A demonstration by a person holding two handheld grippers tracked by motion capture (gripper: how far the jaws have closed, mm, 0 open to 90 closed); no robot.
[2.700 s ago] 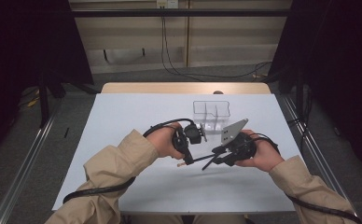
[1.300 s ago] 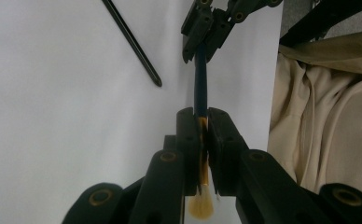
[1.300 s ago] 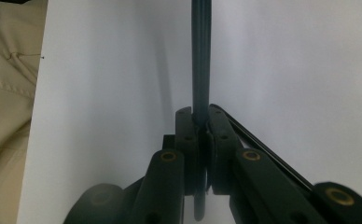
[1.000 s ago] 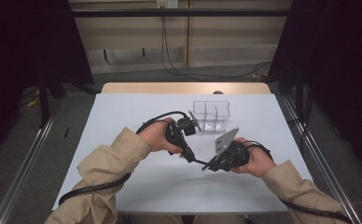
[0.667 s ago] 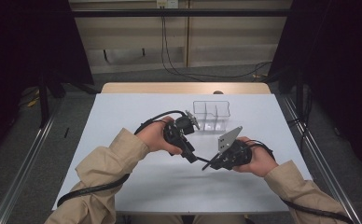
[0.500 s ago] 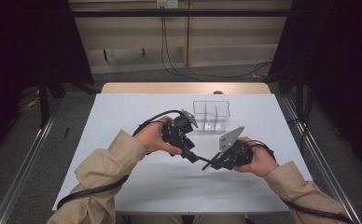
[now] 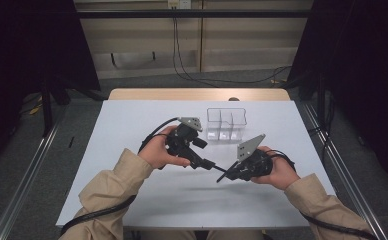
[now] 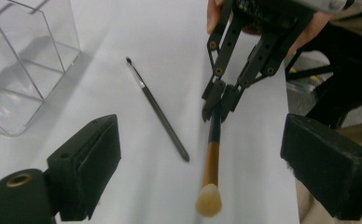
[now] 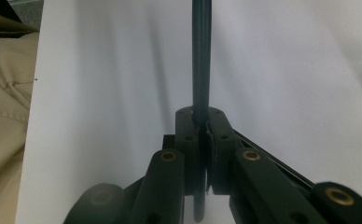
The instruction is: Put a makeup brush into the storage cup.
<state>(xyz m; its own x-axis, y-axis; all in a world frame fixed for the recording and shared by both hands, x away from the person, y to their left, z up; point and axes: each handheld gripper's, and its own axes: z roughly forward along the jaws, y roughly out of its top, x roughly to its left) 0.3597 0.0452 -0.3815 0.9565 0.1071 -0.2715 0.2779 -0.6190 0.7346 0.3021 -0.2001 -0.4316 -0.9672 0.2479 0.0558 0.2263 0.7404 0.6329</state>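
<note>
The right gripper point(image 7: 221, 178) sits right of the middle in the high view. Its jaws are pinched tight on a brush point(image 8: 210, 163). In the left gripper view, the brush hangs from those jaws in the middle of the frame, with its pale tip low down and its dark handle up in the grip.

The left gripper point(image 7: 209, 164) is just left of it. Its jaws have just been opening and now stand wide apart with nothing between them.

A thin black brush point(image 8: 157, 109) lies flat on the white table point(image 7: 132, 120). A clear box point(image 7: 226, 124) stands in the upper middle of the high view.
</note>
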